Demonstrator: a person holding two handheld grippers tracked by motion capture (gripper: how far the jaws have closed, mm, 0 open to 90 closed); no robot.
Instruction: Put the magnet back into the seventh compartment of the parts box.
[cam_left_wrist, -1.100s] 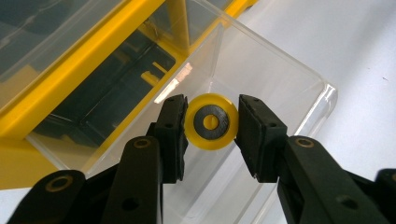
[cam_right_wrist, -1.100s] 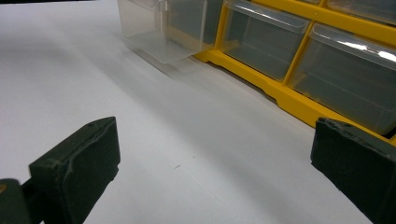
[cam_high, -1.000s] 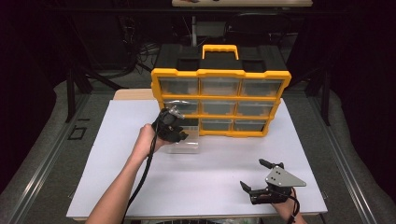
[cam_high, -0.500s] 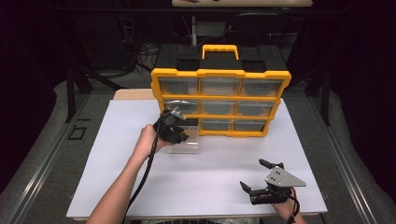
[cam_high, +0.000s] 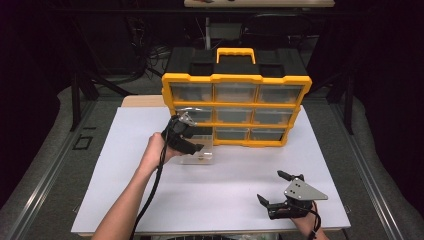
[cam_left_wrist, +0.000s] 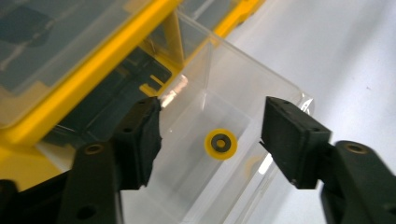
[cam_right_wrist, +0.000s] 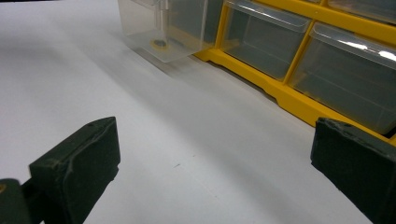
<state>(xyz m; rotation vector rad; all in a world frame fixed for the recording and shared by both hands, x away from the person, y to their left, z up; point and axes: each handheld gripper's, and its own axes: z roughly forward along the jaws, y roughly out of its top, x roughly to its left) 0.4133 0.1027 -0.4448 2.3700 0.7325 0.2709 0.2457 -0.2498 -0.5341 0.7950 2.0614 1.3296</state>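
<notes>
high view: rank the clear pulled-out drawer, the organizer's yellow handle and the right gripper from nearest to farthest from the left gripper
1. Clear drawer: directly under the left gripper, pulled out at the organizer's lower left.
2. Yellow handle: up and to the right, on top of the organizer.
3. Right gripper: far across the white table, near its front right corner.
</notes>
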